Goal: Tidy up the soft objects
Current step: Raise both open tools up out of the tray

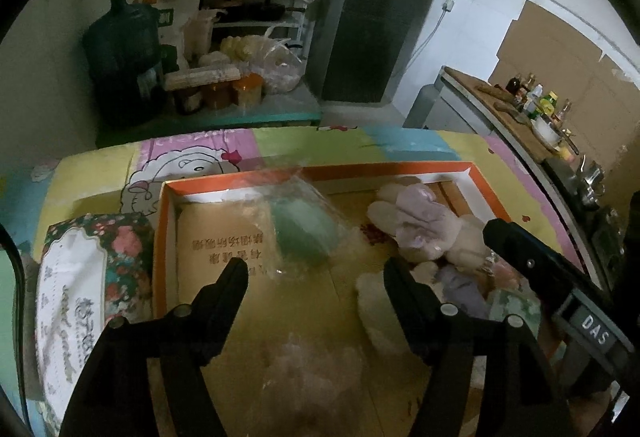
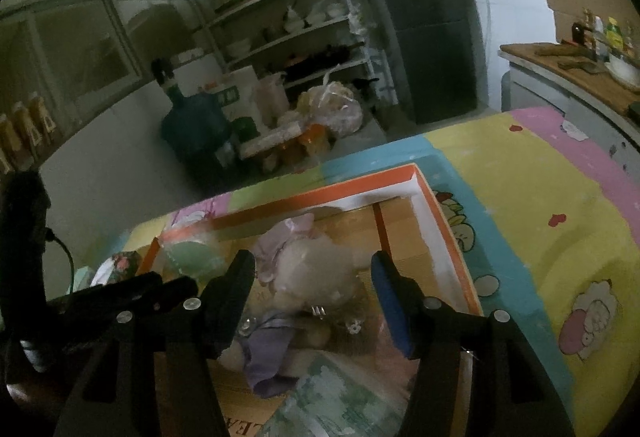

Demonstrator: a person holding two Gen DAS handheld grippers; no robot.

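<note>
Hidden: in the left wrist view a blurred pinkish fluffy thing (image 1: 312, 369) sits low centre between the fingers; what it is cannot be told.
Box: orange-rimmed cardboard box (image 1: 400, 170) lies open on the cartoon-print table (image 2: 560, 237); bare cardboard floor shows at its left half.
Toys: cream plush toy (image 2: 316, 273) in lilac dress lies in the box's right part; a bagged green item (image 1: 304, 229) sits near the far wall.
Left gripper (image 1: 316, 273): jaws wide apart, holding nothing.
Right gripper (image 2: 312, 271): jaws wide apart around the plush, not visibly gripping.
</note>
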